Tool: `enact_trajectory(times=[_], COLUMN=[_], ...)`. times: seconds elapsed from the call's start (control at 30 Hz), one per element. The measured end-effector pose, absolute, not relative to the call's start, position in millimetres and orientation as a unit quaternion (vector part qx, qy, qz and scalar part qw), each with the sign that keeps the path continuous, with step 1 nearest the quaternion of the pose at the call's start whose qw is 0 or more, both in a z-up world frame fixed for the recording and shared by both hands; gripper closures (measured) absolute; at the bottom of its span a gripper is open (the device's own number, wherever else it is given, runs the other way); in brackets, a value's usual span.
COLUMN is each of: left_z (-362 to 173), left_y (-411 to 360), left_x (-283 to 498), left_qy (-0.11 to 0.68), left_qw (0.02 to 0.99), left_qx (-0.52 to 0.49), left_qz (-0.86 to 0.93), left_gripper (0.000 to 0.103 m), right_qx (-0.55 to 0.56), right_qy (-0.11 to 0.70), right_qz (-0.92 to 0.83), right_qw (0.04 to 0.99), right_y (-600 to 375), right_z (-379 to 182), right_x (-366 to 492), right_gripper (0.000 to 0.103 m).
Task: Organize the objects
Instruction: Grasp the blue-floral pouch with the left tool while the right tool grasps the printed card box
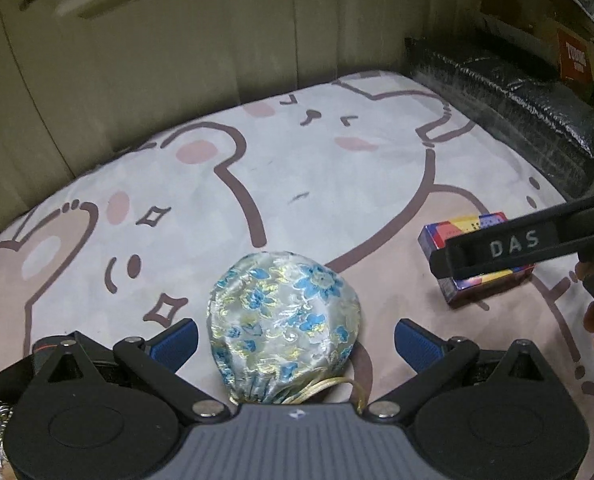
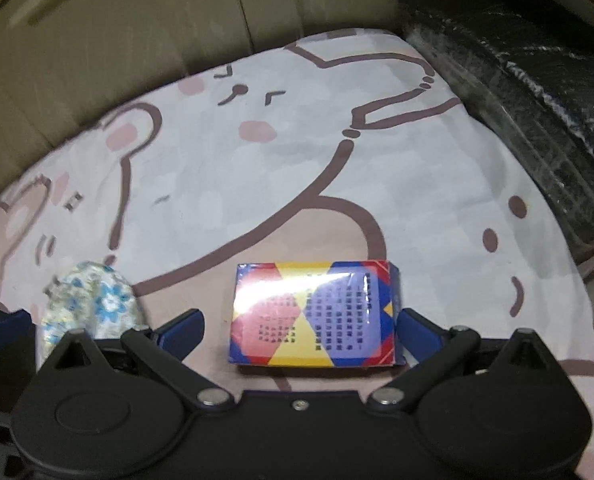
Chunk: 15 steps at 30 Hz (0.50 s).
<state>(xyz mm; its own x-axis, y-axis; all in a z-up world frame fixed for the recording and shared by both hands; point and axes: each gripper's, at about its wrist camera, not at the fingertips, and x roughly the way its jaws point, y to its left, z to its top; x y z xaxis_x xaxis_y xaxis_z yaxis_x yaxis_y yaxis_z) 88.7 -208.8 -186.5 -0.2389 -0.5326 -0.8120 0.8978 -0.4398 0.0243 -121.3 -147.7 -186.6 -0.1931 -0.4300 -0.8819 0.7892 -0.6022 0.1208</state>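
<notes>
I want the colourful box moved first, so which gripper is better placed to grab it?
The right gripper. The colourful box lies between its open jaws on the cartoon sheet. The left gripper is open around the floral pouch, with the box off to its right.

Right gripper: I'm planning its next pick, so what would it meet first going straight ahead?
The box, lying between the open right gripper fingers on the sheet. Beyond it, only bare sheet shows.
</notes>
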Motion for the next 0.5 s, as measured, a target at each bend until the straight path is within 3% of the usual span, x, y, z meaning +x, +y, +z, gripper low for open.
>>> enact_trajectory(times=[0.17,0.37,0.5], left_z=[-193.3,-194.2,-192.4], left_y=[-212.5,-218.1,-217.8], left_x=[87.8,91.2,95.4], left_qy=[0.244,0.267,0.284], left_qw=[0.473,0.481,0.474], left_qx=[0.397,0.403,0.409], left_qz=[-0.748,-0.731,-0.726], left_gripper=[0.003,0.021,0.024], right_qx=[0.496,0.514,0.525], right_qy=[0.198,0.197,0.211], right_qz=[-0.749,-0.743,-0.729], right_qw=[0.392,0.381,0.384], right_y=[-149.8,-148.3,-146.9], right_z=[-193.2,-190.3,-188.8], right_x=[-123.3,-128.9,-127.0], right_gripper=[0.002,0.012,0.013])
